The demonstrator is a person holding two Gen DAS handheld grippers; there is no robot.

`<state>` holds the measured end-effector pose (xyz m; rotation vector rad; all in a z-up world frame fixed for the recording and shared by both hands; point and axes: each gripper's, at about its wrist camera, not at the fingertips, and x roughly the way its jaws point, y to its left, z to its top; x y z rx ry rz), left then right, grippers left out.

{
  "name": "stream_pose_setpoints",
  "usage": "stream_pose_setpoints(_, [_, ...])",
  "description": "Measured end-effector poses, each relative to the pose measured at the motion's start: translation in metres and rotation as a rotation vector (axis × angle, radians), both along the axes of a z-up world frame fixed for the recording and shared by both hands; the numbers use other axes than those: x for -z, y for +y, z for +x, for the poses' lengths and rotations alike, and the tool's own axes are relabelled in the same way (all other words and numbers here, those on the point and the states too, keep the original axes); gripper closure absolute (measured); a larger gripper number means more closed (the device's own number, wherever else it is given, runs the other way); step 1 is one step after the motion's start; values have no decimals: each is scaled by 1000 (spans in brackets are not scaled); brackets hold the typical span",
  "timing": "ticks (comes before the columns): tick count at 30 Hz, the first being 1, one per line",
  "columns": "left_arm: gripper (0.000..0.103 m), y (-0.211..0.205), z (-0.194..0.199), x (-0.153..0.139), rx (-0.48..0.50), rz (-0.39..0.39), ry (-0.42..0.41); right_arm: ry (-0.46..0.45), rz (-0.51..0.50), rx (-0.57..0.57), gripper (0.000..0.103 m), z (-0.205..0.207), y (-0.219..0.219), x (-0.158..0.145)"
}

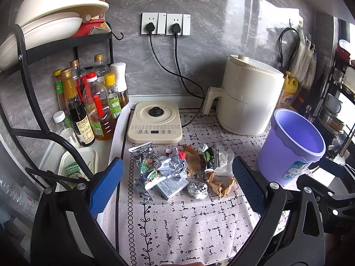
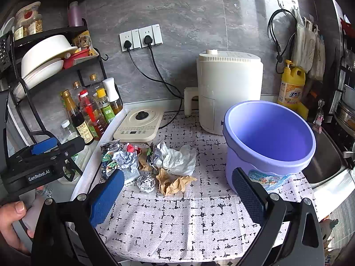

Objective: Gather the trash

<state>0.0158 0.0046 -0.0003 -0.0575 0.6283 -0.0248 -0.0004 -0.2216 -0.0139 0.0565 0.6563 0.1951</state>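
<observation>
While I hold both tools back from the work, the counter lies in front of me under a white mat (image 2: 177, 217) printed with broken black lines, set against a grey marbled wall (image 1: 210, 51). The trash (image 1: 177, 168) sits heaped in the middle of that mat: crumpled white paper (image 2: 177, 159), a foil ball (image 2: 145, 183), torn brown paper (image 2: 173, 184) and shiny snack wrappers (image 1: 142, 155), all touching or overlapping. To its right stands the purple bucket (image 2: 268, 141), upright, apart from the heap. Behind the heap I see a cream kettle base (image 1: 155, 122), and a cream air fryer (image 2: 228, 90) just behind the bucket, both corded to wall sockets (image 1: 166, 24). A black rack (image 1: 66, 42) on the left carries white bowls over a cluster of oil and sauce bottles (image 1: 93, 104). A yellow detergent bottle (image 2: 290, 86) stands near a steel sink (image 2: 324, 164) at the far right.

My left gripper (image 1: 177, 190) hangs above the mat with its jaws spread wide, nothing between them. My right gripper (image 2: 177, 195) likewise gapes, the heap and the bucket's base framed between its blue pads (image 2: 106, 197). A hand (image 2: 11, 223) grips the left tool's handle
</observation>
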Motion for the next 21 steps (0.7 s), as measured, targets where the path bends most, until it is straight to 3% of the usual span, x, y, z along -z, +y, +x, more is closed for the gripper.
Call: stream_pose_setpoints(21, [6, -4, 11, 2, 33, -9, -4, -15, -9, 39, 8, 6, -4, -4])
